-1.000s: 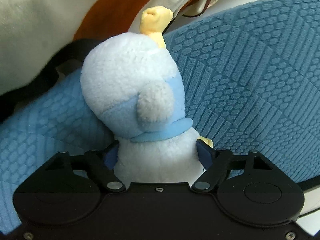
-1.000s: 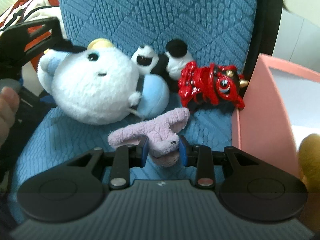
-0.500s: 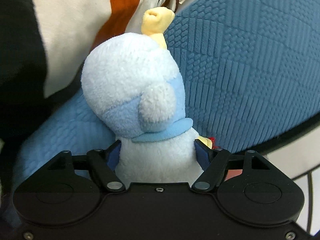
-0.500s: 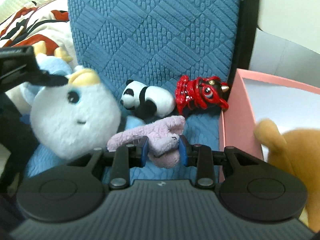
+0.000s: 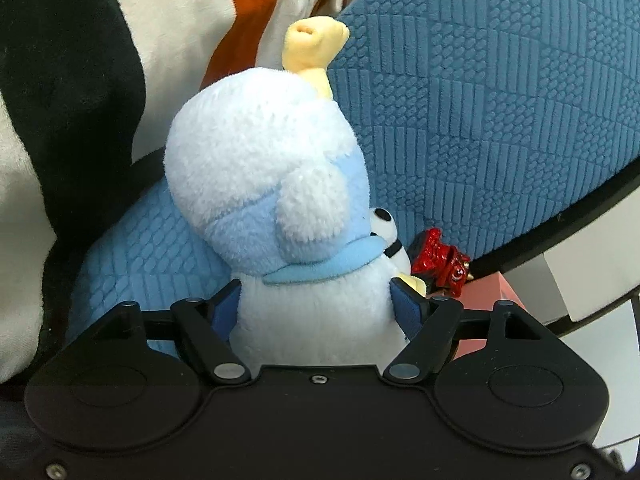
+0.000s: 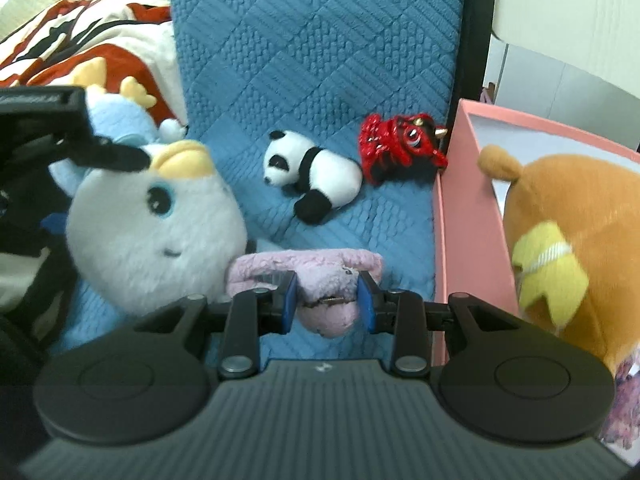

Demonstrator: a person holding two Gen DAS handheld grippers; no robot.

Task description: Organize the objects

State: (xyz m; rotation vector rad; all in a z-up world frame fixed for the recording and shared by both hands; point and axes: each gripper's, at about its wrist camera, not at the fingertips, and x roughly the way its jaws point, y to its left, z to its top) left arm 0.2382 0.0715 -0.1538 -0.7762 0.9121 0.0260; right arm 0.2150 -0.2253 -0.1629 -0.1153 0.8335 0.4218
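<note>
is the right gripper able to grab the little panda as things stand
Probably not yet: the right gripper is shut on the pink plush, so its jaws are taken. The panda lies uncovered on the blue cushion just ahead, nothing blocking the path.

My left wrist camera looks steeply down, very close behind the fluffy pale-blue plush bird [image 5: 272,184]. My right one faces down over the quilted blue cushion [image 6: 320,60] from farther back. Both share the bird and, toward two o'clock, the shiny red lion figurine [image 6: 400,148].
</note>
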